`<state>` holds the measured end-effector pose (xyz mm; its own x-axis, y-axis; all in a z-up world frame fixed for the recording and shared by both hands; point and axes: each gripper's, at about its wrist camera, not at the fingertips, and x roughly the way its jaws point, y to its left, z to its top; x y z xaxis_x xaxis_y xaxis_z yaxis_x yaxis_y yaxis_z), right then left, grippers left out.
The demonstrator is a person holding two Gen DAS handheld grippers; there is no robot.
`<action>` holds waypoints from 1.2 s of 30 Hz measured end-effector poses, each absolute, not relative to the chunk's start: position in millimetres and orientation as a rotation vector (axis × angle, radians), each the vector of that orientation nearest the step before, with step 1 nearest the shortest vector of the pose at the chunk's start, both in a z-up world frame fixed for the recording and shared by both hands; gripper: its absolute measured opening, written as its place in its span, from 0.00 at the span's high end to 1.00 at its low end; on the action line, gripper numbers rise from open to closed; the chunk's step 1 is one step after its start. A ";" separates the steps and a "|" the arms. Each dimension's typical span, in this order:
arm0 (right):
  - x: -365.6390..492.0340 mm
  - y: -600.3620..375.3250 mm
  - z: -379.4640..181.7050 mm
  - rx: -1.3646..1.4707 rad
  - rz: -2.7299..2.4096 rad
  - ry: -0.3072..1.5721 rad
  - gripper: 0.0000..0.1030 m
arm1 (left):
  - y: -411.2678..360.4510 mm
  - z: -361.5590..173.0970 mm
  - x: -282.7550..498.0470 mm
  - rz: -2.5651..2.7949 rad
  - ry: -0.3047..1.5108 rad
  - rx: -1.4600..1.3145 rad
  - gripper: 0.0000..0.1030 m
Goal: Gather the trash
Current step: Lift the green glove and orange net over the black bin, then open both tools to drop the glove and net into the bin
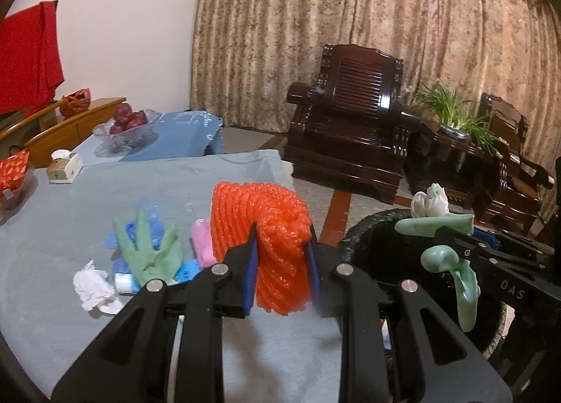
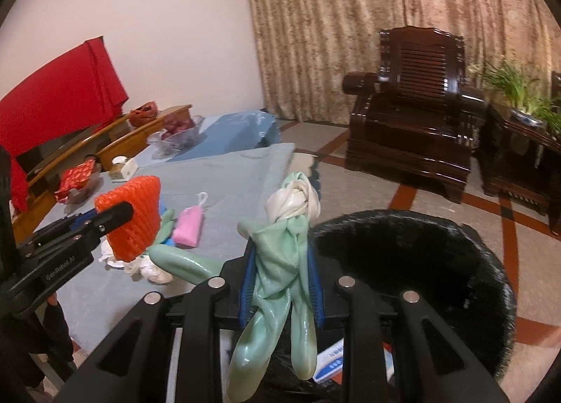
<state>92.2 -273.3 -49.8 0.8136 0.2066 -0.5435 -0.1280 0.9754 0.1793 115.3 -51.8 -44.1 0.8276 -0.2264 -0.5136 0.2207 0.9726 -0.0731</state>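
Two hand-held grippers clamped: left hand-held gripper on orange foam net, right hand-held gripper on green glove.

"DAS" in pale letters on the right gripper side plate, "GenRobot.AI" on the left gripper body, box print beneath unreadable
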 end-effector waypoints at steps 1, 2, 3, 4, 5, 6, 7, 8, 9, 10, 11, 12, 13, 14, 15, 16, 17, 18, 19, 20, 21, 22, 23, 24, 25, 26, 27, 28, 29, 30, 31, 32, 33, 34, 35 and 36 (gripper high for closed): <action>91.7 -276.9 -50.5 0.139 0.171 0.594 0.74 | -56.3 -44.6 116.1 -0.245 0.548 -0.008 0.78; 89.3 -280.6 -50.6 0.140 0.159 0.594 0.74 | -60.8 -45.1 116.4 -0.252 0.549 -0.006 0.78; 87.7 -284.9 -50.7 0.141 0.150 0.592 0.74 | -64.6 -45.5 116.9 -0.258 0.550 -0.004 0.78; 86.2 -288.5 -50.9 0.143 0.142 0.591 0.74 | -69.5 -46.2 117.5 -0.265 0.550 0.001 0.78; 84.5 -293.2 -51.1 0.145 0.133 0.590 0.74 | -74.0 -46.7 117.4 -0.271 0.551 0.004 0.78; 82.7 -297.2 -51.2 0.147 0.122 0.589 0.74 | -77.7 -47.1 118.3 -0.278 0.553 0.007 0.78; 81.7 -300.6 -50.9 0.147 0.114 0.589 0.74 | -82.9 -47.9 118.5 -0.286 0.554 0.011 0.78; 80.5 -304.5 -51.1 0.147 0.104 0.588 0.74 | -87.1 -48.8 118.9 -0.293 0.555 0.015 0.78; 79.6 -308.5 -51.4 0.147 0.093 0.588 0.74 | -91.3 -50.0 119.4 -0.300 0.557 0.018 0.78; 79.0 -311.8 -51.3 0.148 0.086 0.588 0.74 | -94.9 -50.7 119.6 -0.304 0.558 0.019 0.78; 77.8 -315.8 -51.8 0.149 0.076 0.588 0.74 | -98.6 -52.0 120.4 -0.309 0.560 0.020 0.78; 76.5 -319.5 -52.0 0.150 0.066 0.589 0.74 | -103.4 -53.4 121.4 -0.316 0.563 0.021 0.78; 76.1 -322.5 -52.4 0.151 0.058 0.590 0.74 | -106.4 -53.7 123.9 -0.320 0.564 0.023 0.78; 75.1 -325.9 -53.4 0.151 0.049 0.591 0.74 | -111.2 -55.2 124.9 -0.329 0.565 0.027 0.78; 74.6 -328.3 -54.4 0.152 0.043 0.592 0.74 | -114.5 -56.0 125.3 -0.334 0.565 0.029 0.78; 74.1 -331.5 -55.2 0.151 0.034 0.595 0.74 | -119.6 -57.8 125.9 -0.345 0.567 0.034 0.78; 73.0 -334.9 -56.5 0.152 0.026 0.597 0.74 | -122.9 -59.4 126.3 -0.353 0.568 0.038 0.78; 72.3 -339.2 -58.3 0.156 0.016 0.601 0.74 | -127.6 -61.2 127.1 -0.361 0.569 0.041 0.78; 71.4 -343.8 -60.2 0.160 0.008 0.604 0.74 | -134.2 -64.0 128.3 -0.374 0.575 0.047 0.78; 71.1 -347.1 -61.5 0.163 0.000 0.606 0.74 | -138.4 -66.1 129.4 -0.384 0.579 0.051 0.78; 71.1 -348.5 -62.8 0.165 -0.006 0.610 0.74 | -141.3 -68.5 130.0 -0.392 0.582 0.055 0.78; 70.7 -351.9 -65.1 0.168 -0.015 0.616 0.74 | -147.0 -71.4 131.0 -0.403 0.587 0.063 0.78; 70.6 -355.3 -67.9 0.172 -0.023 0.623 0.74 | -150.8 -74.1 131.8 -0.411 0.591 0.069 0.78; 71.2 -357.2 -69.5 0.174 -0.029 0.629 0.74 | -155.7 -77.4 133.0 -0.421 0.596 0.074 0.78; 71.5 -360.3 -73.0 0.176 -0.038 0.638 0.74 | -158.4 -79.6 133.9 -0.426 0.600 0.078 0.78; 71.9 -363.3 -76.2 0.179 -0.046 0.645 0.74 | -162.1 -82.6 135.2 -0.433 0.605 0.084 0.78; 72.4 -366.0 -79.0 0.182 -0.054 0.653 0.74 | -165.7 -85.5 136.3 -0.438 0.611 0.089 0.78; 72.5 -367.0 -80.9 0.185 -0.059 0.658 0.74 | -168.5 -87.9 137.3 -0.444 0.616 0.091 0.78; 73.0 -369.2 -83.8 0.187 -0.066 0.664 0.74 | -171.3 -91.4 137.9 -0.451 0.622 0.090 0.78; 73.5 -371.0 -86.5 0.185 -0.075 0.671 0.74 | -173.2 -94.5 139.0 -0.458 0.629 0.090 0.78; 74.0 -372.3 -88.6 0.179 -0.083 0.677 0.74 | -176.4 -98.0 140.4 -0.466 0.639 0.092 0.78; 74.6 -374.0 -90.4 0.172 -0.090 0.682 0.74 | -179.7 -100.0 141.5 -0.473 0.645 0.093 0.78; 73.8 -374.4 -91.9 0.169 -0.094 0.685 0.74 | -182.6 -103.0 142.3 -0.481 0.650 0.093 0.78; 73.6 -375.8 -93.7 0.167 -0.099 0.689 0.74 | -183.2 -104.5 142.9 -0.487 0.652 0.092 0.78; 73.2 -377.5 -95.3 0.171 -0.102 0.691 0.74 | -185.4 -106.1 143.6 -0.495 0.656 0.091 0.78; 72.7 -378.6 -96.7 0.173 -0.105 0.693 0.74 | -187.7 -107.0 144.0 -0.500 0.659 0.091 0.78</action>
<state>72.7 -378.6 -96.7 0.7646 -0.0387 -0.6433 0.1534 0.9804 0.1233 144.0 -187.7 -107.0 0.6775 -0.4158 -0.6067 0.4723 0.8783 -0.0745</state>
